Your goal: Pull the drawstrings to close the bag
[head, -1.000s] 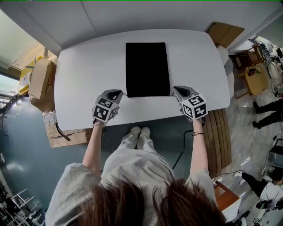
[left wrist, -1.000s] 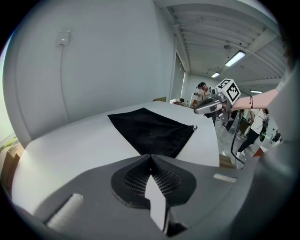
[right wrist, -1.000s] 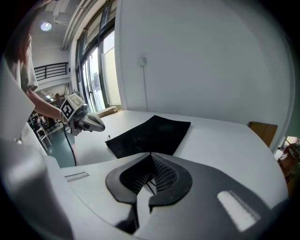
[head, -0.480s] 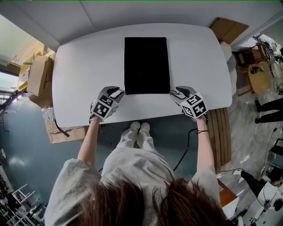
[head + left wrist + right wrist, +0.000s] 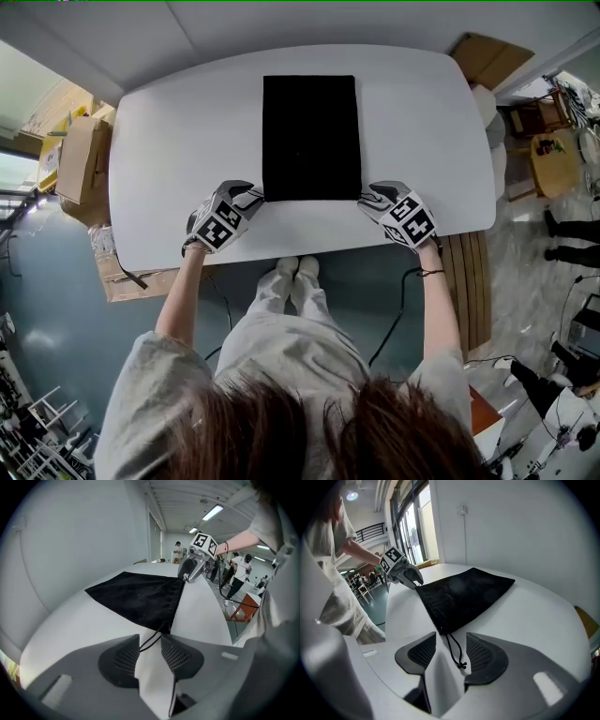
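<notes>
Two claws: left gripper (image 5: 150, 638) and right gripper (image 5: 451, 638), jaws just swung wide, gripping nothing; a drawstring (image 5: 454, 651) lies loose between each pair. Black bag (image 5: 310, 136) flat on table (image 5: 169, 141), mouth corners at the jaws. Judged light, limp cloth; cord thin, slippery: pinch near knot. Cardboard box (image 5: 80, 164) well left of bag, off table; nothing blocks.

Open tabletop (image 5: 169, 141) lies either side of the bag (image 5: 310, 131).
</notes>
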Motion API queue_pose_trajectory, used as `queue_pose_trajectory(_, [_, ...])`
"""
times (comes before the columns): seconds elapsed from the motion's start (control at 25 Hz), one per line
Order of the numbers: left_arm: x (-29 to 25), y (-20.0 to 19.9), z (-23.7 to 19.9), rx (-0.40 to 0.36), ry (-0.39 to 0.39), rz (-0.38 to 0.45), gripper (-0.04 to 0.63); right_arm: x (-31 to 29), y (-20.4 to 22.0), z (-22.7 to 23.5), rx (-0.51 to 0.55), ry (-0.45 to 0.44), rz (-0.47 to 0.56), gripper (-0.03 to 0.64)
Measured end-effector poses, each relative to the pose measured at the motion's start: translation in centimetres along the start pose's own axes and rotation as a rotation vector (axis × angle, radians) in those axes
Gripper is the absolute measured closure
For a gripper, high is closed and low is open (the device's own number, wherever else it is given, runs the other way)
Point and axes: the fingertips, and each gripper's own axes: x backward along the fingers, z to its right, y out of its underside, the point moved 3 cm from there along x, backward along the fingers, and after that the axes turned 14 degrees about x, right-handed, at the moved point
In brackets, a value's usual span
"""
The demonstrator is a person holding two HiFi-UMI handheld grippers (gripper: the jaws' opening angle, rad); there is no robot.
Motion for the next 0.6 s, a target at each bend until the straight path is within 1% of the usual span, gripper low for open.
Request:
queue_pose_trajectory(0.08, [0.1,-0.1,0.0,-0.021,0.006,-0.002,0.457,-0.3,0.1,-0.1,0.006,-0.017,-0.008,0.399])
queue_pose_trajectory(0.2, [-0.1,-0.1,0.4,-0.042,0.036,-0.013,0.472,-0.5,0.4,-0.2,0.0,-0.031,-0.014,0.399])
queue_pose_trajectory(0.24, [-0.1,-0.1,0.5,-0.043,0.047,-0.017,0.489,-0.5,0.4,-0.3,-0.003,-0.032,-0.016,0.4])
queue_pose_trajectory(0.32, [0.0,-0.1,0.5,-0.034,0.061,-0.02,0.497,-0.6,0.4,-0.3,-0.003,-0.034,-0.021,0.405])
queue_pose_trajectory(0.44, [-0.1,0.0,0.6,-0.02,0.077,-0.031,0.516,-0.7,0.3,-0.2,0.02,-0.022,-0.039,0.453])
queue_pose_trajectory(0.6, [-0.1,-0.1,1.2,-0.025,0.1,-0.049,0.548,-0.6,0.4,-0.1,0.035,0.009,-0.046,0.483])
